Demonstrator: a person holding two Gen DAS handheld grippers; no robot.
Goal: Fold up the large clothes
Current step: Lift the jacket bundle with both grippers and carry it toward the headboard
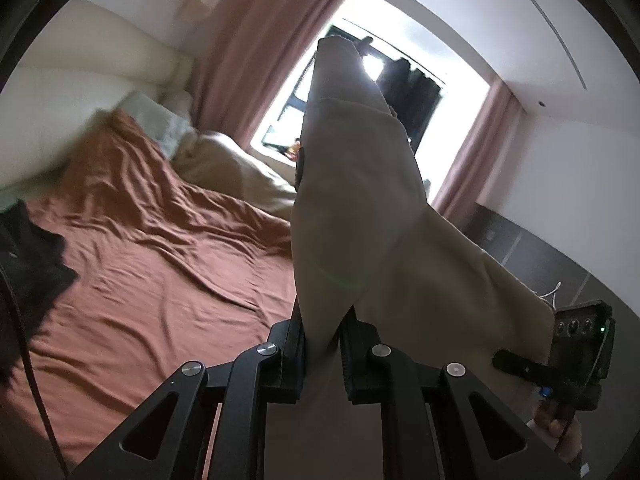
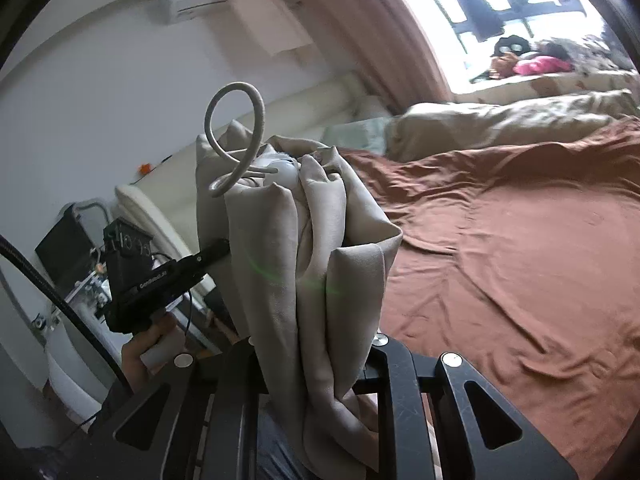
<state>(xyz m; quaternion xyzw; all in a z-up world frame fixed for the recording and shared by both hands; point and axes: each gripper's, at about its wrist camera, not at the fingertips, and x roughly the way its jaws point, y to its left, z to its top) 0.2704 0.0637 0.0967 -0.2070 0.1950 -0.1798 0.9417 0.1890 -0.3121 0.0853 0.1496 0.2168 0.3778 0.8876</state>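
A beige garment (image 1: 360,208) hangs lifted above the bed, held at two places. In the left wrist view my left gripper (image 1: 324,344) is shut on a fold of it, and the cloth stands up in front of the window. The right gripper (image 1: 576,356) shows at the far right with its finger at the cloth's edge. In the right wrist view my right gripper (image 2: 316,352) is shut on the bunched beige garment (image 2: 304,248), whose white drawstring (image 2: 236,140) loops up at the top. The left gripper (image 2: 160,276), in a hand, grips the cloth from the left.
A bed with a wrinkled rust-brown sheet (image 1: 160,248) lies below, with a beige duvet (image 2: 500,120) and pillows (image 1: 156,120) at its head. Dark clothing (image 1: 28,248) lies on the bed's left edge. Pink curtains (image 1: 256,48) frame a bright window; clutter sits on the sill (image 2: 536,64).
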